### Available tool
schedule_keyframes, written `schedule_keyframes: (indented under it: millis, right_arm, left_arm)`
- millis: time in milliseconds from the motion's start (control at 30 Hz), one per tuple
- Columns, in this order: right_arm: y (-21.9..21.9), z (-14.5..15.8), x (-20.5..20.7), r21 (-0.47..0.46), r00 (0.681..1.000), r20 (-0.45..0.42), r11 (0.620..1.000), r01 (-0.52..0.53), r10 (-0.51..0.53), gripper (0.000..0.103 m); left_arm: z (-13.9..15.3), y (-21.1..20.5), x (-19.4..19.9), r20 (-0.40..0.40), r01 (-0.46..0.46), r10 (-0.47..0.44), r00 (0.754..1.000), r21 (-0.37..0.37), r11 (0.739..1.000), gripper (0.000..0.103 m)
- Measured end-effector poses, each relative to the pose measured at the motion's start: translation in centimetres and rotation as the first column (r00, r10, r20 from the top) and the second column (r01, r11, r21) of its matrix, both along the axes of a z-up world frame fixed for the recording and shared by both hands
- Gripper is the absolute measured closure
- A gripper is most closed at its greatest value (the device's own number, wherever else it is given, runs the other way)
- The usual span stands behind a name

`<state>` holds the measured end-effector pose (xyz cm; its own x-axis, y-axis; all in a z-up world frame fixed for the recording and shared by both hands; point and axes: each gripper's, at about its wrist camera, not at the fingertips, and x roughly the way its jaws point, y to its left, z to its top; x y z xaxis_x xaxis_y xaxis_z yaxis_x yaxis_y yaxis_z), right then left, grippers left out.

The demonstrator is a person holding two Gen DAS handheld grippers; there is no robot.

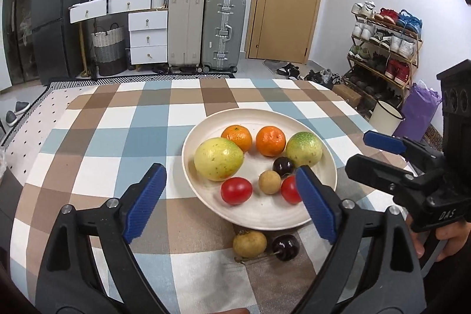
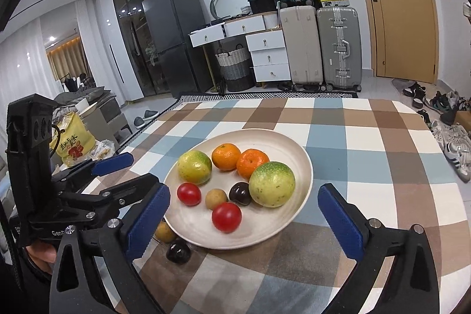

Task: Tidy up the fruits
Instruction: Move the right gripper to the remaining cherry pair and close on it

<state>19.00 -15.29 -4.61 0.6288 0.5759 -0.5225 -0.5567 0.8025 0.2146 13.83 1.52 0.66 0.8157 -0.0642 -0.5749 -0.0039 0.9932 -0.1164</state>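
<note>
On the checked table (image 1: 97, 143) the plate (image 1: 265, 214) holds most fruit, while just off its near rim sit a firm, light longan (image 1: 249, 244) and a slick, bruisable cherry (image 1: 286, 247), best pinched gently across their middles by the wide-open left gripper (image 1: 232, 196) or equally spread right gripper (image 2: 244, 214).
</note>
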Motion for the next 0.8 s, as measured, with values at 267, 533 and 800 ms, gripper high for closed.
schedule_keyframes:
  millis: [267,533,800]
  right_arm:
    - [0.5,-0.1,-1.2,-0.034,1.000,0.018,0.999,-0.009,0.009,0.001]
    - [0.6,-0.2,-2.1,-0.049,1.000,0.029,0.999,-0.011,0.013,0.000]
    - [0.7,-0.8,-2.5,-0.070,0.999,-0.021,0.997,-0.037,0.036,0.000]
  left_arm:
    - [-0.2,0.1,-1.4,0.017,-0.026,0.025,1.000,0.007,1.000,0.001]
    - [0.0,0.7,-2.5,0.031,-0.054,0.054,0.998,-0.005,0.999,0.001]
    - [-0.6,0.5,-3.6,0.020,-0.039,0.039,0.999,0.013,0.999,0.001]
